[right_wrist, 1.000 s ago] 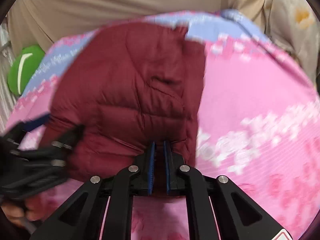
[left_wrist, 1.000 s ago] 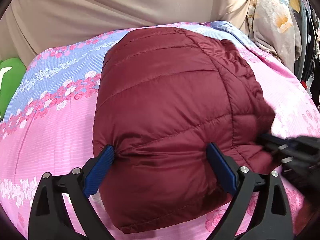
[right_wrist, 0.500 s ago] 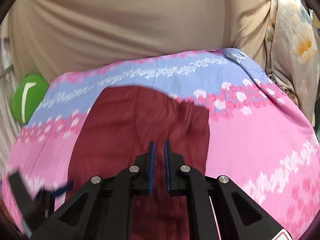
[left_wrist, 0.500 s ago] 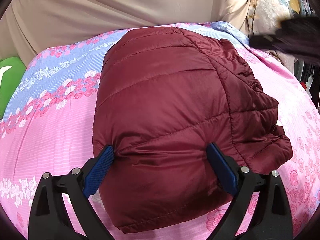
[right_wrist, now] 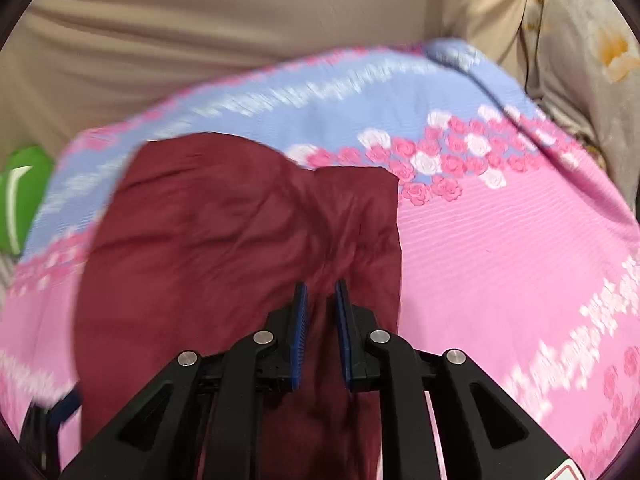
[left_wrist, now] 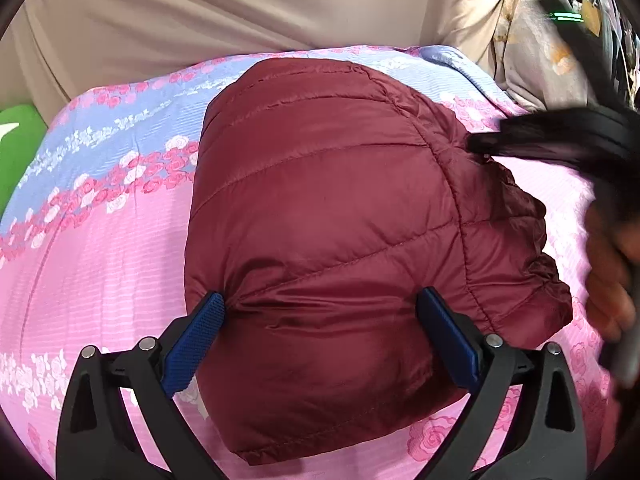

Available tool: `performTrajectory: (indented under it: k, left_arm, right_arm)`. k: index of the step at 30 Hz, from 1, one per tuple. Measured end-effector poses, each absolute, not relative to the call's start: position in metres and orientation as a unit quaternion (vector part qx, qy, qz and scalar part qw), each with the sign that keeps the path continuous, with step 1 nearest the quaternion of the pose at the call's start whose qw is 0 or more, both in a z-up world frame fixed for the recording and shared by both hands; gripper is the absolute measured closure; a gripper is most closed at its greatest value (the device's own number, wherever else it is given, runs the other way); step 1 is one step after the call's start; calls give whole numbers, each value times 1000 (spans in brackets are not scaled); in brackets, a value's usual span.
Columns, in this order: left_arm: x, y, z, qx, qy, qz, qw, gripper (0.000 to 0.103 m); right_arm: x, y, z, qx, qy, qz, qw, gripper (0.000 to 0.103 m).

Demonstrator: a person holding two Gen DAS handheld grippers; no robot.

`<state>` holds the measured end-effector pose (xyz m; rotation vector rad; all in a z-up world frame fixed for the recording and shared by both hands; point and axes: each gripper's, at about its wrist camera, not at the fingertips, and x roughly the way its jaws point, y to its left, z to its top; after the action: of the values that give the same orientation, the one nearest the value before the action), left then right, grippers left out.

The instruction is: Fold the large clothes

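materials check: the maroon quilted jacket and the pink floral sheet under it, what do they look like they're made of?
Maroon quilted puffer jacket: looks like thin synthetic shell, nylon or polyester, over soft fill; it has a slight sheen, stitched channels and puffed panels. Pink and blue rose-print bed sheet: looks like matte woven cotton or a blend, with fine ribbed stripes and no shine. The exact fibre of either cannot be told.

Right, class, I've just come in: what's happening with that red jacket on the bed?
A person is folding a maroon puffer jacket on a pink and blue floral bedspread. The left gripper straddles the folded bundle, jaws wide. The right gripper, jaws just opening and nearly shut, hovers over the jacket's right edge, gripping nothing.
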<state>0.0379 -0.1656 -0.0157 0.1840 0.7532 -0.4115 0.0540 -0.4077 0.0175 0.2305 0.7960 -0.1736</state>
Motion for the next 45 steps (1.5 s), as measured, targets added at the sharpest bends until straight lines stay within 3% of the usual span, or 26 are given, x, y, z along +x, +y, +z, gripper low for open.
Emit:
performTrajectory:
  k: [6,14,21,27,35,45]
  left_arm:
    - [38,-167,-18,94,362,-196,906,8]
    - [32,-168,-18,103,363,-192,906,8]
    - [42,-117,14,13,379,-212,901,8]
    - [53,-110,33,25,356,-180,917,8]
    - [67,-149,14,77,380,-190,902,7]
    - [71,-157,-3,86,386,-189,899,5]
  right_arm:
    - [-25,-396,13,110,380,-64,916,90]
    - [-23,-399,-41,106,422,-82,897,84]
    - [-35,-399,-22,112,405,-85,903,79]
    - [-16,-407,31,114,347,-65,929,79]
    - [35,-410,-26,117,421,-63,897,83]
    - [13,-415,-6,154,397,-52,903,74]
